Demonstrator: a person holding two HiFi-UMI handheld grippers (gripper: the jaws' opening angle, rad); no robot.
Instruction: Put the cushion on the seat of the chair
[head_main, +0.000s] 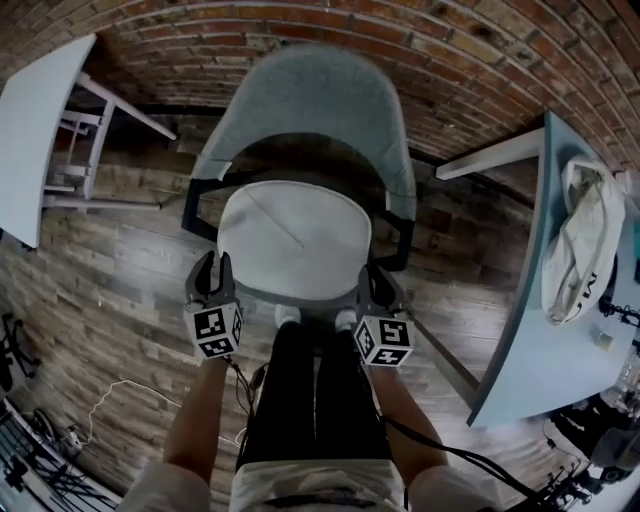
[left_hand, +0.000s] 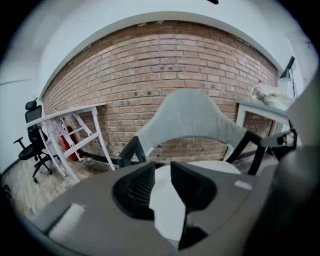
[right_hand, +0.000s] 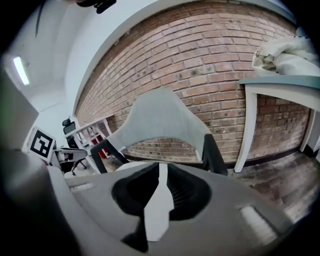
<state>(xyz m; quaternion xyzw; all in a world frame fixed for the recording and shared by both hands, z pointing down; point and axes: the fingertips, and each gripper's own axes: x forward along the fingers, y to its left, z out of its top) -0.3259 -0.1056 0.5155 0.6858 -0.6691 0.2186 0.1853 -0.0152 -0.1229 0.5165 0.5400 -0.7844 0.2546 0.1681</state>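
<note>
- Cushion (head_main: 295, 240): white cloth, smooth and matt.
- Chair (head_main: 310, 100): grey matt cloth on the back; black matt frame.
- Wall (head_main: 450, 50): rough red-brown brick with pale mortar lines.
- Floor (head_main: 120, 270): wood planks, dull and worn-looking.
- Table (head_main: 525, 340): pale, smooth top.
- Bundle (head_main: 580, 240): cream, crumpled cloth.

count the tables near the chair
2. The left table stands on the person's left of the chair, by the brick wall. The right table stands on the chair's other side, with a pale cloth bundle on it. More may be out of view.

Brick wall (head_main: 200, 30), plank floor (head_main: 120, 290), left table (head_main: 40, 120), right table (head_main: 520, 330)
</note>
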